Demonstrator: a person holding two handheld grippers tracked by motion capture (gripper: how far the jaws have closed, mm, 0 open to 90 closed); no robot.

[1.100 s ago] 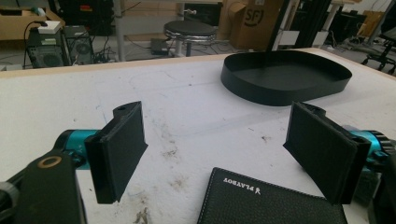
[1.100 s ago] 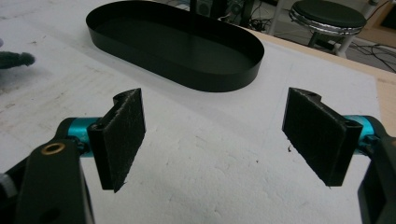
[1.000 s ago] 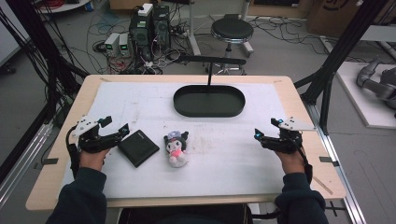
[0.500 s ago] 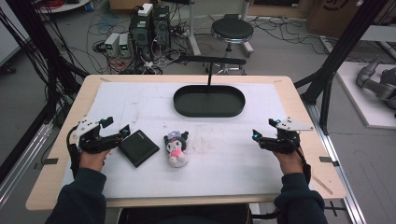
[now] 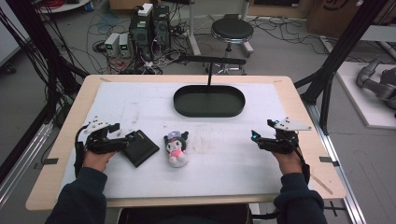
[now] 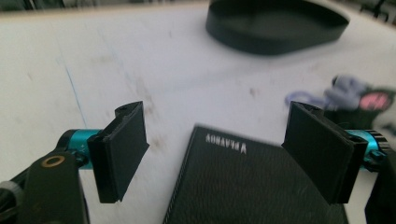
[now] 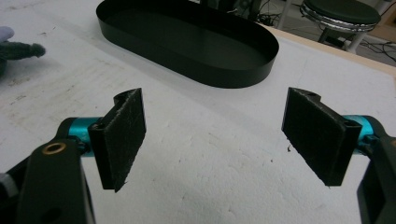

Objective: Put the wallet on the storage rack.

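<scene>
Two grippers sit low over the white table cover [image 5: 140,100]. The left gripper [image 5: 125,141] has its jaws wide open around the near corner of the black wallet [image 5: 141,148], not touching it. Just beside is the plush toy [image 5: 176,147]. Far right, the right gripper [image 5: 254,137] is open and holds nothing.

Both grippers [image 5: 122,143] [image 5: 256,138] low, jaws wide apart, forearms fwd.

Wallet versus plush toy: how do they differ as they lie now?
The wallet is flat, black and square-edged; the plush toy is rounded, soft-looking, black, white and pink. The wallet lies right in front of the open left gripper; the plush toy lies farther toward the table's middle. Both rest on the white mat, short of the tray.
</scene>
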